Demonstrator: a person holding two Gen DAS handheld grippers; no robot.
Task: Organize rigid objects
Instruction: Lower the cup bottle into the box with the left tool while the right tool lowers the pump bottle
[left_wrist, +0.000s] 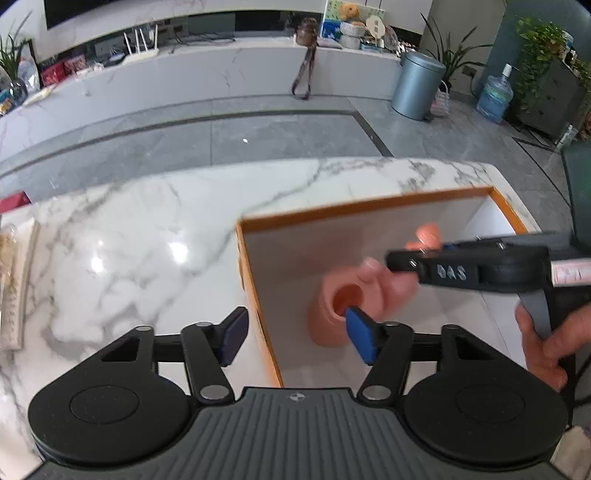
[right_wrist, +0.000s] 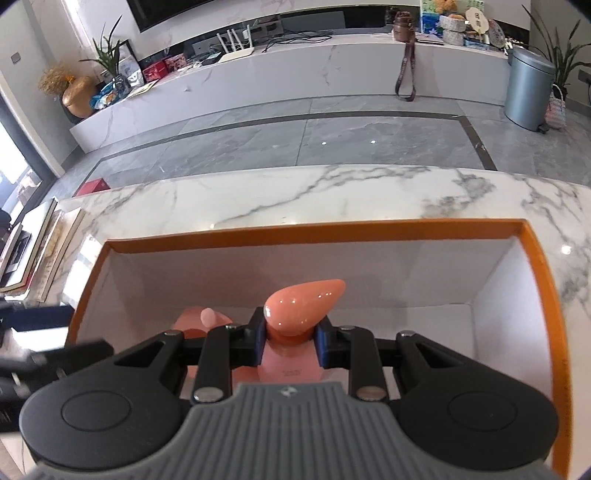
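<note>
An orange-rimmed white box (left_wrist: 255, 266) stands on the marble table; it also shows in the right wrist view (right_wrist: 314, 230). My right gripper (right_wrist: 291, 338) is shut on a peach-coloured dispenser bottle (right_wrist: 299, 306) at its neck, inside the box. A second pink piece (right_wrist: 207, 319) lies to its left. In the left wrist view my left gripper (left_wrist: 295, 334) is open and empty, straddling the box's left wall. A pink hollow object (left_wrist: 332, 306) lies in the box by its right fingertip. The right gripper's body (left_wrist: 469, 267) hovers over the box.
Books (right_wrist: 40, 251) lie at the table's left edge. A long beige item (left_wrist: 14, 288) lies at the left edge in the left wrist view. A grey bin (left_wrist: 417, 85) and a water jug (left_wrist: 493, 98) stand on the floor beyond.
</note>
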